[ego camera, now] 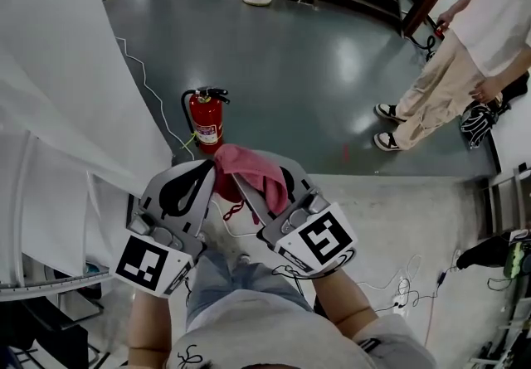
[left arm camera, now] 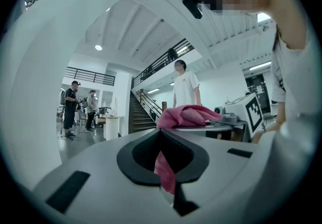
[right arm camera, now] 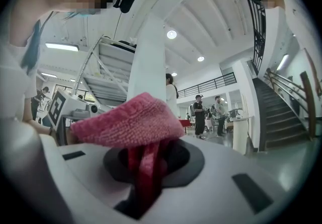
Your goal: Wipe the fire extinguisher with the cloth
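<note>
Both forearms (ego camera: 151,332) were bent close before the body, and the two grippers stood side by side, pointing forward and tilted down. The left gripper (ego camera: 209,170) (left arm camera: 167,175) had its jaws together on a hanging strip of the pink cloth (ego camera: 250,163) (left arm camera: 187,116) (right arm camera: 126,121). The right gripper (ego camera: 267,183) (right arm camera: 145,168) was also clamped on the cloth, which lay bunched over its jaws. The red fire extinguisher (ego camera: 207,120) stood upright on the grey floor (ego camera: 332,69) just beyond the grippers, apart from the cloth.
</note>
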`<state>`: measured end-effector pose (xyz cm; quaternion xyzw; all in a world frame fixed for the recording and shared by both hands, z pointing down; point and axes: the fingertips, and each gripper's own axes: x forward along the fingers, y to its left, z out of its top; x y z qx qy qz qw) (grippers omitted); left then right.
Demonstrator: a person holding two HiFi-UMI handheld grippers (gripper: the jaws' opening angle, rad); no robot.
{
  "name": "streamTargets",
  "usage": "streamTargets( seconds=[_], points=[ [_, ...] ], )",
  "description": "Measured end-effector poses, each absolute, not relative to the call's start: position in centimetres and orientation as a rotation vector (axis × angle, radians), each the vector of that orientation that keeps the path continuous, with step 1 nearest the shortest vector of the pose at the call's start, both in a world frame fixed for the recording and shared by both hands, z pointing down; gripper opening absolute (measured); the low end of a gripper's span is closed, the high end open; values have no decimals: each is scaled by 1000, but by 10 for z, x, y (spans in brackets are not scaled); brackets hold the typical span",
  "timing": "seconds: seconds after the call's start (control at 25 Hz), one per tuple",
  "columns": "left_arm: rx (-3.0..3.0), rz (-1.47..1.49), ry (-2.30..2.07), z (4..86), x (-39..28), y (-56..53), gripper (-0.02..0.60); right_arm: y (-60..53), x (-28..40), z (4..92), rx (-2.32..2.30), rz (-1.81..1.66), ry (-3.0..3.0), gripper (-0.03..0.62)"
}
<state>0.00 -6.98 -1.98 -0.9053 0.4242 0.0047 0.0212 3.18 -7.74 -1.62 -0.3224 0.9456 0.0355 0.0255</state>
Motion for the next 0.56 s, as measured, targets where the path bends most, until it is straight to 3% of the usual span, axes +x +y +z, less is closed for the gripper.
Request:
streamTargets(
  seconds=[0.56],
  points=[
    [-2811,78,1323,-26,-1,-68,5,-73,34,-17,-987,113,2924,63]
  ],
)
